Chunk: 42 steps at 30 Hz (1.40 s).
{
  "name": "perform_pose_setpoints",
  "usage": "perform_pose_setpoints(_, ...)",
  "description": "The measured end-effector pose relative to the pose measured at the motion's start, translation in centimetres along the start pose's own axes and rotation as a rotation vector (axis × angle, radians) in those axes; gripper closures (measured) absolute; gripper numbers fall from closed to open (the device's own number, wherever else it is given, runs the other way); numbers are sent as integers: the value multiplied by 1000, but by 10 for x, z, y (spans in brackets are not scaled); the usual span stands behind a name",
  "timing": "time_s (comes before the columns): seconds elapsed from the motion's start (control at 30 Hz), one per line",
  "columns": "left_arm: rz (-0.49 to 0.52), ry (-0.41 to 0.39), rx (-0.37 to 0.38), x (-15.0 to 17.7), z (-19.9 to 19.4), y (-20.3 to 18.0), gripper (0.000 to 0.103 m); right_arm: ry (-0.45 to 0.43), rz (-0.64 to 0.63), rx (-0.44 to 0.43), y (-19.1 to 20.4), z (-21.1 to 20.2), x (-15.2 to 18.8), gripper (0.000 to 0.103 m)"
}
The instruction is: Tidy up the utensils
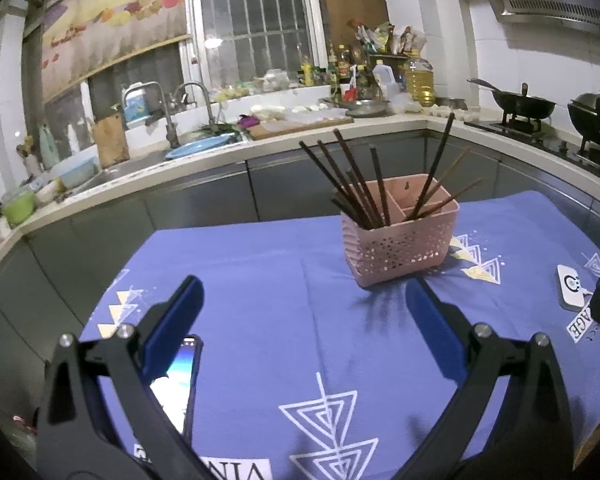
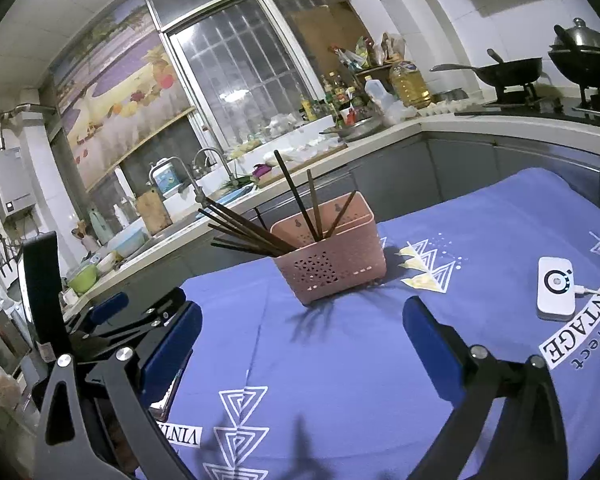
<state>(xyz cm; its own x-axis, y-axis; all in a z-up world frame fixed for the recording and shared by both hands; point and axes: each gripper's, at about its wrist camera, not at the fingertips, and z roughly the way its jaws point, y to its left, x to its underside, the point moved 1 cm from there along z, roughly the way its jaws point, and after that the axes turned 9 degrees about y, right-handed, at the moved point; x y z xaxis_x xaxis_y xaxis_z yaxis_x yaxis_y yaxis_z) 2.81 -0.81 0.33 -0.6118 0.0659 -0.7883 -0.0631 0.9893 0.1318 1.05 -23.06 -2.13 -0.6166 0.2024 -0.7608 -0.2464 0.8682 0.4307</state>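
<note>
A pink perforated utensil holder (image 1: 400, 236) stands on the blue tablecloth (image 1: 268, 280), with several dark chopsticks (image 1: 352, 184) leaning in its left compartment and a few in the right one. It also shows in the right wrist view (image 2: 332, 256), chopsticks (image 2: 244, 228) fanning left. My left gripper (image 1: 304, 316) is open and empty, short of the holder. My right gripper (image 2: 300, 344) is open and empty, also short of the holder. The left gripper (image 2: 112, 312) shows at the left of the right wrist view.
A phone (image 1: 176, 384) lies under the left finger at the table's near left. A white device (image 2: 554, 288) with a cable lies to the right. A kitchen counter with sink (image 1: 196, 148) and stove with woks (image 1: 524, 104) runs behind the table.
</note>
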Motion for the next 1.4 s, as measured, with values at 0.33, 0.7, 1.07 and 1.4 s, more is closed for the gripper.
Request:
perform_pose_setpoints(0.33,-6,6,-7,0,2,-2,6,-43,-74,22,16,-8,-2,16)
perform_pose_setpoints(0.7,-12,12,-25,2,3,-4,6,-31,-60,18,19,-8,-3,22)
perform_pose_setpoints(1.07,-23,23,0,5,2,-8,6,-20,-64,24,21,-4,-1,24)
perform_pose_setpoints(1.4,-15,43,-17,7,7,-9,6,-4,-77,26,23,-3,1,27)
